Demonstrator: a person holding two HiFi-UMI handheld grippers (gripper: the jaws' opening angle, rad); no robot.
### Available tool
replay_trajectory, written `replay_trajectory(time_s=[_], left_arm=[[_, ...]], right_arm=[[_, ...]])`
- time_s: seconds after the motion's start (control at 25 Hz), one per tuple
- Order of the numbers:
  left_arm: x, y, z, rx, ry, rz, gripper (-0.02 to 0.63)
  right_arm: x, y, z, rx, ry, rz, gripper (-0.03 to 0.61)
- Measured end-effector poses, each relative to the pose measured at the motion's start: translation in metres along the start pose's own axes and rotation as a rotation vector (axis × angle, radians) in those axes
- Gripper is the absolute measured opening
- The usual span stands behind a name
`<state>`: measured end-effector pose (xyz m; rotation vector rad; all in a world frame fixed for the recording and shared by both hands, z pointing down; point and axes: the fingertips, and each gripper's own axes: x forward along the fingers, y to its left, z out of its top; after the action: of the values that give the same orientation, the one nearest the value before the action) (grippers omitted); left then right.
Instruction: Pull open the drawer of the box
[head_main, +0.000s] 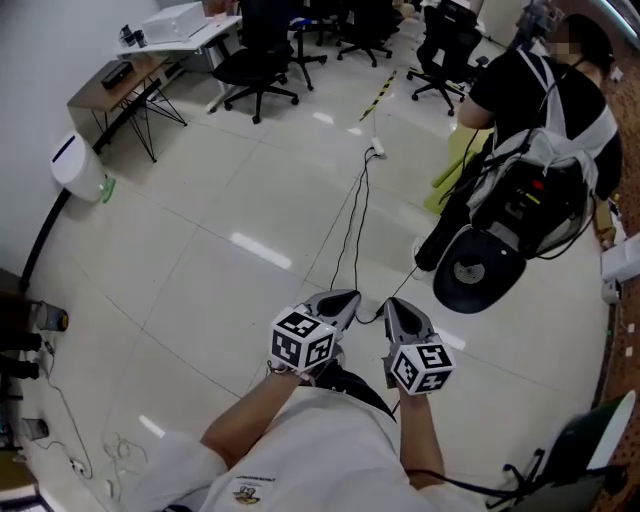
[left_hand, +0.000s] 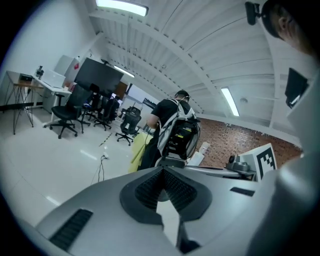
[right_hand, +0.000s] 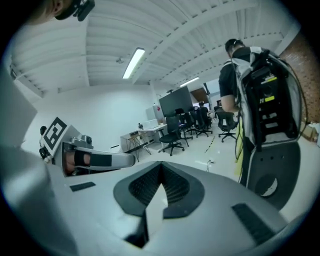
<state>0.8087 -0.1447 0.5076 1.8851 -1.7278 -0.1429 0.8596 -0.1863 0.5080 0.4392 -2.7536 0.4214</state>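
Observation:
No box or drawer shows in any view. In the head view my left gripper (head_main: 343, 303) and right gripper (head_main: 397, 312) are held side by side above the white tiled floor, both pointing forward, marker cubes toward me. The left gripper view shows my left gripper (left_hand: 162, 173) with its jaws closed together and nothing between them; the right gripper (left_hand: 239, 168) lies beside it. In the right gripper view, my right gripper (right_hand: 160, 170) likewise has its jaws meeting, with nothing held, and the left gripper (right_hand: 95, 160) shows at the left.
A person with a backpack rig (head_main: 540, 130) stands ahead to the right. A black cable (head_main: 352, 230) runs across the floor ahead. Office chairs (head_main: 260, 65) and desks (head_main: 135, 70) stand at the back left, with a white bin (head_main: 78, 165) by the wall.

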Motion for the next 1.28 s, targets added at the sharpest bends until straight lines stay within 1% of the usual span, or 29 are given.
replay_trajectory(time_s=[0.28,0.56,0.68,0.84,1.04,1.28], left_arm=[[0.025,0.033,0.027,-0.043,-0.07,0.118,0.003],[0.03,0.068,0.046,-0.075,-0.108,0.232,0.003],[0.022,0.084,0.056,-0.09,-0.135,0.29,0.003],[0.002,0.105,0.065,-0.093,-0.152,0.357,0.003],[-0.009,0.134,0.062,-0.129,-0.163,0.401,0.003],[-0.008,0.172,0.073,-0.168,-0.202,0.438,0.003]], right_arm=[[0.047,-0.018,0.021,-0.044,0.04,0.14,-0.014],[0.089,-0.026,0.036,-0.061,0.07,0.24,-0.014],[0.112,-0.018,0.043,-0.08,0.09,0.3,-0.014],[0.144,0.004,0.052,-0.095,0.101,0.381,-0.014],[0.172,0.024,0.05,-0.103,0.116,0.434,-0.014],[0.213,0.033,0.056,-0.123,0.147,0.495,-0.014]])
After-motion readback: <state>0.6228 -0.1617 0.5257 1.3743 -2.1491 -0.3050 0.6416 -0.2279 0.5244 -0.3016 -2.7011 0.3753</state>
